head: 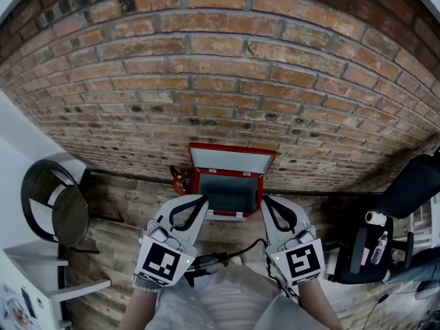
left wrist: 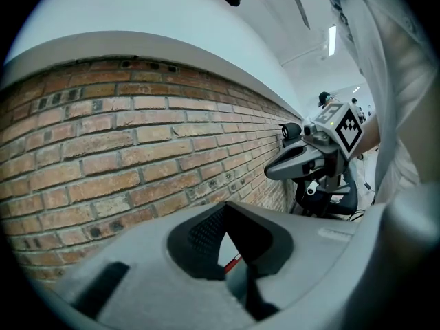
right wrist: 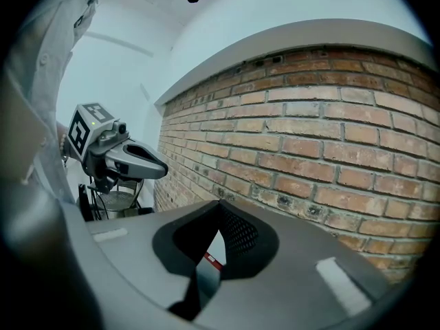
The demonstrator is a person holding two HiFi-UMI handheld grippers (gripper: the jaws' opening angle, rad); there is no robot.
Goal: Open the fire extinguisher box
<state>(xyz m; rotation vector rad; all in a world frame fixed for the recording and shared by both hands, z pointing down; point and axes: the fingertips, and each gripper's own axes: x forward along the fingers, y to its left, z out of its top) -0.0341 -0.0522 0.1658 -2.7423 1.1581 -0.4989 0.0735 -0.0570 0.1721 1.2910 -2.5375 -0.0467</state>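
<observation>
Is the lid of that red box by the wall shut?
No: the lid of the red box stands raised against the brick wall, leaving the inside in plain view.

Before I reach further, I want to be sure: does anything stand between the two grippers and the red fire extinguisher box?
Nothing visible does. The left gripper and the right gripper, both shut, hang just before the fire extinguisher box, whose lid is up against the brick wall.
</observation>
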